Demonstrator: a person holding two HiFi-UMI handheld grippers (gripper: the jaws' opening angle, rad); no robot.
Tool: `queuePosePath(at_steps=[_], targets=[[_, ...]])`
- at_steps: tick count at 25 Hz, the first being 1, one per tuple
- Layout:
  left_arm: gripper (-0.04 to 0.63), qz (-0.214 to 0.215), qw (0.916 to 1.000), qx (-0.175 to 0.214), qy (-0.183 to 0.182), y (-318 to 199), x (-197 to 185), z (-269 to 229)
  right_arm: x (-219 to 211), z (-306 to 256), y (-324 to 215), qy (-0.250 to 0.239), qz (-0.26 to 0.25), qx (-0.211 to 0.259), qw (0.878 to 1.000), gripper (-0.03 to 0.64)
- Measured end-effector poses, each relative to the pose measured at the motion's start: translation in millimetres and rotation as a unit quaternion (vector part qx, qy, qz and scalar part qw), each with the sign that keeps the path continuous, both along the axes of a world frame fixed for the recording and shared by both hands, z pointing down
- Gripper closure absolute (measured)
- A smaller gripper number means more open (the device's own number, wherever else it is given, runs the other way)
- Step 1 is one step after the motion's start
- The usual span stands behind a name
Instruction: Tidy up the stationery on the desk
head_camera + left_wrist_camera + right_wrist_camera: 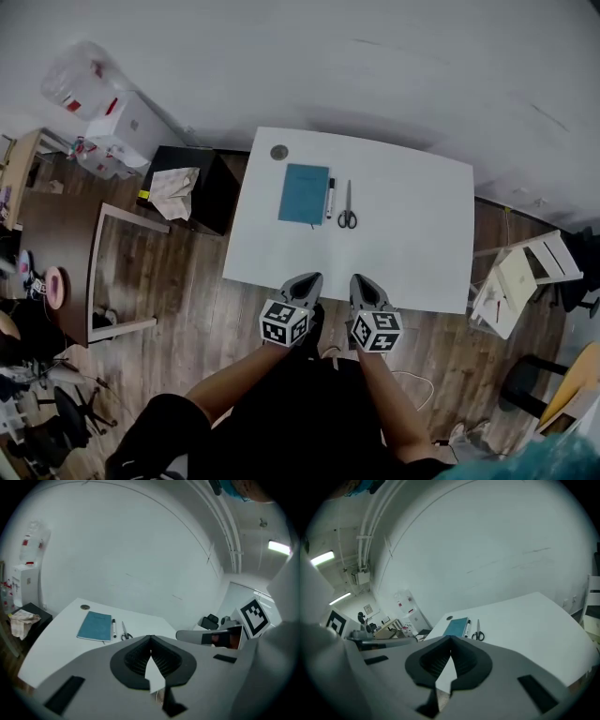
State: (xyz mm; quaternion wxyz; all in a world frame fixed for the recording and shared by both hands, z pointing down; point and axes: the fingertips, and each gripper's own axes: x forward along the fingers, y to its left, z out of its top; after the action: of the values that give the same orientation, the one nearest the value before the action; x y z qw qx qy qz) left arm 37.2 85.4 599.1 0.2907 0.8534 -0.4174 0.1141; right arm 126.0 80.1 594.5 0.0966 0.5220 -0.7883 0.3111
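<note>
A blue notebook (pixel 304 193) lies on the white desk (pixel 412 244) toward its far left. Just right of it are a black-capped marker pen (pixel 330 199) and a pair of black-handled scissors (pixel 347 206), side by side. The same notebook (pixel 95 626), pen (pixel 113 628) and scissors (pixel 125 633) show in the left gripper view, and the notebook (pixel 457 626), pen (pixel 467 628) and scissors (pixel 477 632) in the right gripper view. My left gripper (pixel 307 283) and right gripper (pixel 365 287) hover at the desk's near edge, both shut and empty, well short of the stationery.
A round grey cable grommet (pixel 278 152) sits in the desk's far left corner. A black cabinet with a cloth on it (pixel 183 187) stands left of the desk, a white folding chair (pixel 520 281) to the right. A brown table (pixel 56 253) is further left.
</note>
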Motion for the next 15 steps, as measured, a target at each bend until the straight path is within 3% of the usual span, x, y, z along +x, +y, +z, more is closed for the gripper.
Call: queuePosePath(at_steps=[5,9,11,15], targets=[[0.583,0.012,0.9991,0.04,-0.002,88.1,49.5,-38.6,15.4,-72.3,83.8,-0.017,-0.018,0.063,0.998,0.586],[0.583,-0.001,0.9958,0.091,-0.012,151.2,74.2,-72.7,35.8,-108.0,149.2,0.041,-0.017,0.122,0.992,0.586],[0.583,-0.001,0.9927,0.12,-0.015,175.5,89.8,-89.4,45.4,-114.7,174.6,0.054,-0.004,0.131,0.99,0.586],[0.583,0.003,0.9851,0.17,-0.024,198.5,101.4,-121.2,56.9,-126.7,210.6,0.037,0.026,0.144,0.988,0.585]])
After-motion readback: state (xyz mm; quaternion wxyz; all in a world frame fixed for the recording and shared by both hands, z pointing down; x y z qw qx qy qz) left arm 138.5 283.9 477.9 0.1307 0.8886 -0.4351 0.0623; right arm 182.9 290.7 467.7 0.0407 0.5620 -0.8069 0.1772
